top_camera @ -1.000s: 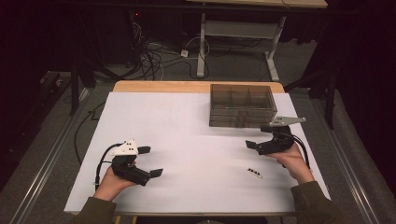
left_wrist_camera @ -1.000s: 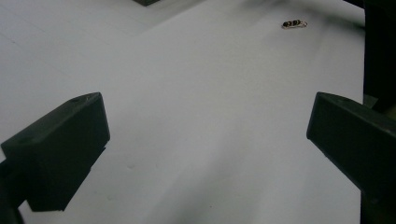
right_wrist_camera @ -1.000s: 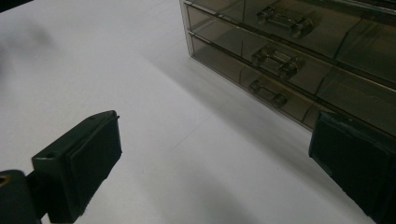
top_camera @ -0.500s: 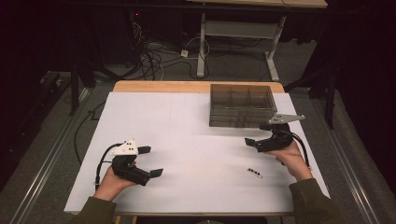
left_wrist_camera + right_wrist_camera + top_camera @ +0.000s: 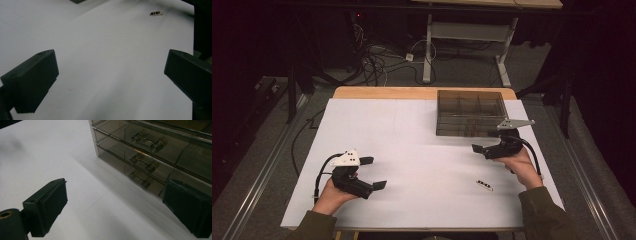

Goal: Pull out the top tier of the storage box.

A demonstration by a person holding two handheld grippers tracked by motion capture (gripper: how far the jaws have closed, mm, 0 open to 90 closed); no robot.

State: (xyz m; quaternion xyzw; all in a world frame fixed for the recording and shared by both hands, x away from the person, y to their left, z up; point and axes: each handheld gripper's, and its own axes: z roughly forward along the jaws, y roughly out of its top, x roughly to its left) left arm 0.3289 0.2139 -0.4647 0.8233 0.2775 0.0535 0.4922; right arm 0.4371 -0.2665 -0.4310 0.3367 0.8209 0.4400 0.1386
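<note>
Two hand-held grippers hover over the white table, well apart from each other. On the person's left, the left gripper sits near the front edge of the table with its jaws spread wide and nothing between them; the left gripper view confirms this, with bare white surface between the two black jaws. Across the table, the right gripper is held just in front of the smoky, see-through drawer box, which stands toward the far right part of the table. Its jaws are also wide apart and grip nothing. From the right gripper view, the drawer box shows three stacked drawers, each with a clear bar handle, and the bottom handle lies nearest to the gap between the jaws without touching either one. A small dark object with pale spots lies alone on the table, near the person's right hand and closer to the front edge; it appears again far off in the left gripper view. What the object is cannot be told.
</note>
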